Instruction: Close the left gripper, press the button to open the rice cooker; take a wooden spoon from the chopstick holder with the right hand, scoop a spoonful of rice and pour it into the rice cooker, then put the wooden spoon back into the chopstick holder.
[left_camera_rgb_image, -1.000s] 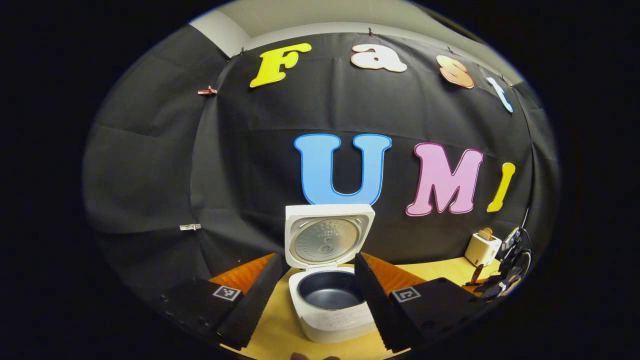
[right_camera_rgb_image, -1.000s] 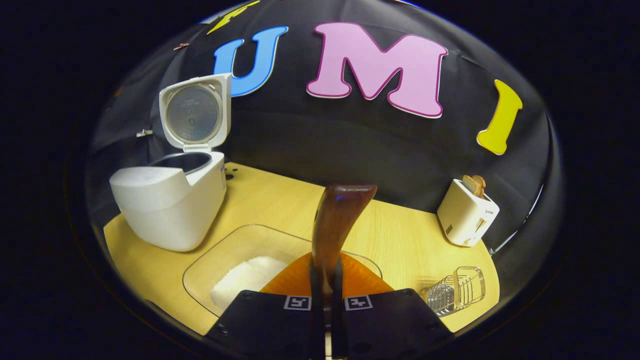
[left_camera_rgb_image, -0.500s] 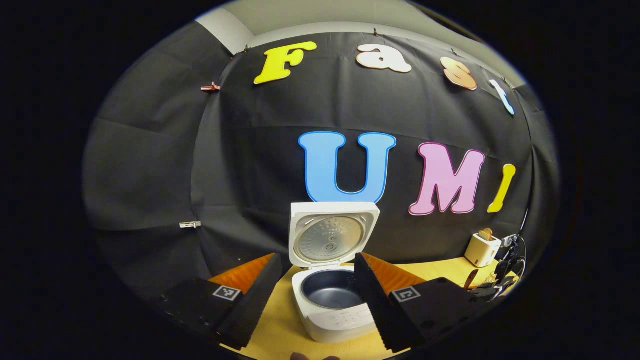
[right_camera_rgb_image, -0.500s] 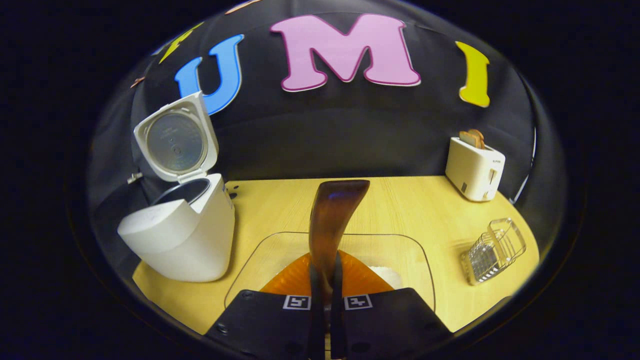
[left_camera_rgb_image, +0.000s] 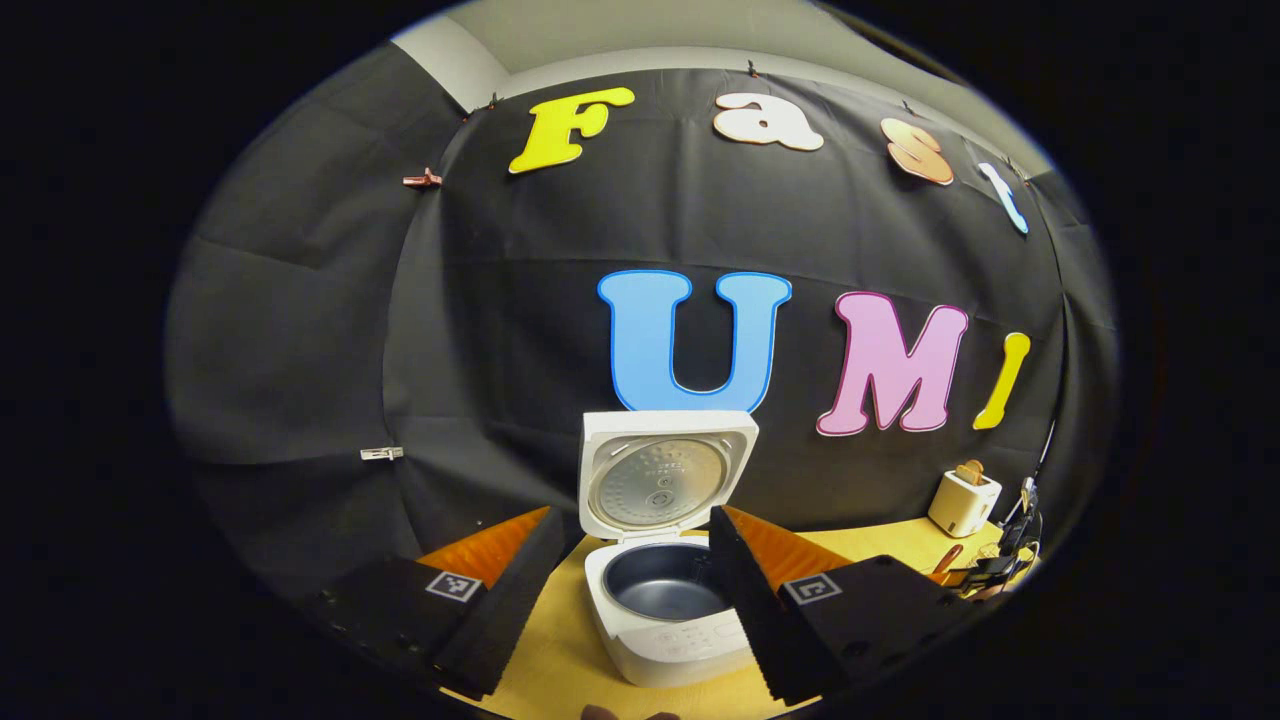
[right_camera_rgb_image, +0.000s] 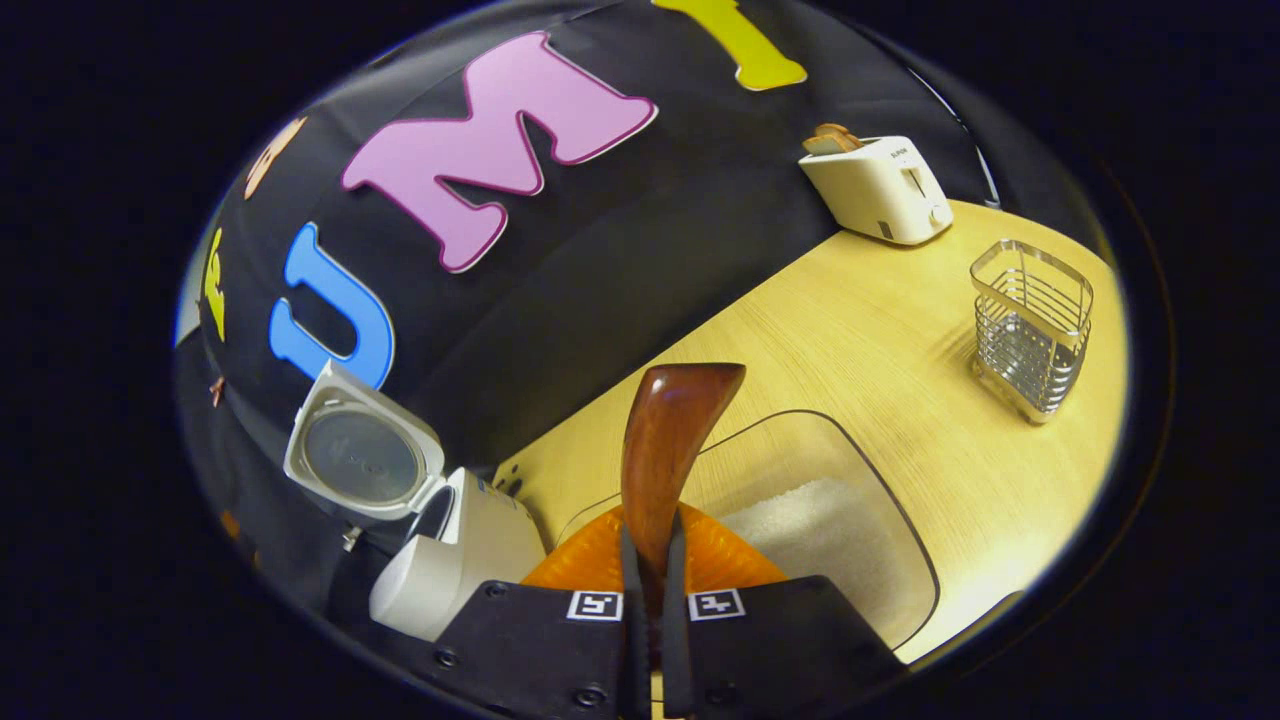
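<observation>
left gripper (left_camera_rgb_image: 630, 580): jaws released, wide apart, nothing between them; sits in front of the cooker, which shows in the gap.
right gripper (right_camera_rgb_image: 648, 600): jaws clenched on the spoon handle, both fingers pressing it.
spoon (right_camera_rgb_image: 665, 440): wooden, sticks forward out of the jaws, bowl end up and above the near edge of the tray; no rice visible on it.
cooker (left_camera_rgb_image: 665, 590): white, on the table (right_camera_rgb_image: 860, 330), lid (left_camera_rgb_image: 665, 475) swung up and standing open, dark inner pot looks bare. In the right gripper view it sits lower left (right_camera_rgb_image: 455, 560), beside the tray.
tray (right_camera_rgb_image: 900, 540): clear, on the table just under the right gripper, a heap of white rice (right_camera_rgb_image: 820, 530) inside.
holder (right_camera_rgb_image: 1030, 330): wire basket, upright on the table, well apart from the tray, far right in the right gripper view.
toaster (right_camera_rgb_image: 880, 185): white, bread in the slot, at the back of the table by the wall.
right gripper from the left gripper view: small at the far right edge (left_camera_rgb_image: 985, 575); too small to tell detail.
</observation>
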